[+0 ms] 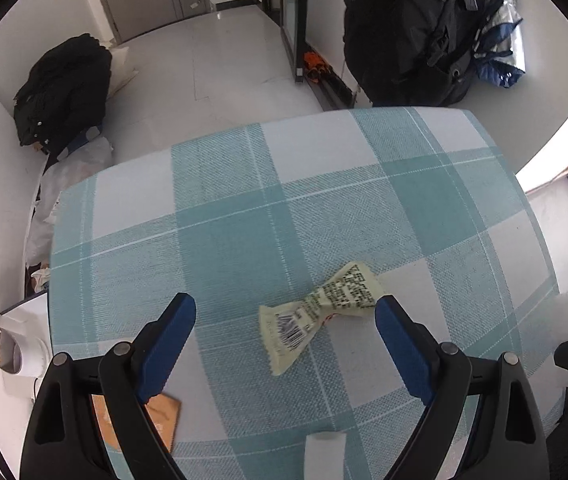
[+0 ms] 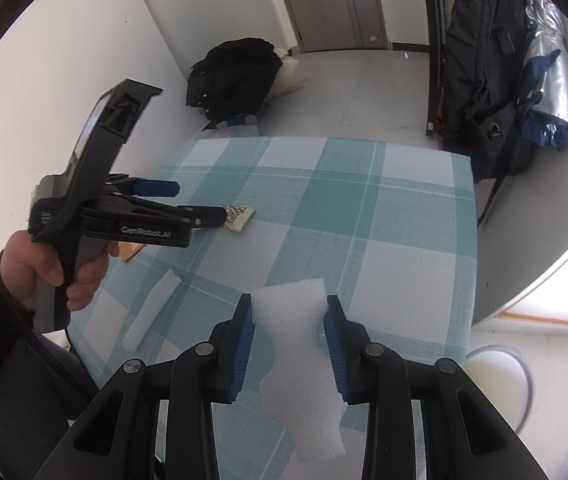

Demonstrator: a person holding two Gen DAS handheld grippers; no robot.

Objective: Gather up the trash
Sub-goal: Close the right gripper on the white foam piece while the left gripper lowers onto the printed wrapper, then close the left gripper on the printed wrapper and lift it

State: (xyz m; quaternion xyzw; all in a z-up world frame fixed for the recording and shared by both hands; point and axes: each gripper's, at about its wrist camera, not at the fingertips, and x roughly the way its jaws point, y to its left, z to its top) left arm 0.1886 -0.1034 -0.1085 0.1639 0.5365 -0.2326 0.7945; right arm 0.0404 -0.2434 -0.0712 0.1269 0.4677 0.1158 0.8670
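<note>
Over checked tablecloth (image 1: 244, 208), left hand-held gripper (image 1: 286, 312) gapes around wrapper (image 1: 320, 312); right hand-held gripper (image 2: 288, 308) pinches foam (image 2: 296, 352).

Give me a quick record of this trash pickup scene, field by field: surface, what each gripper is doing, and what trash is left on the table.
surface: table with teal and white checked cloth
left gripper: open, above the twisted yellow wrapper, not gripping it
right gripper: shut on a white foam piece
other trash on table: orange paper scrap; white foam strip
left hand: holds the left gripper's handle
</note>
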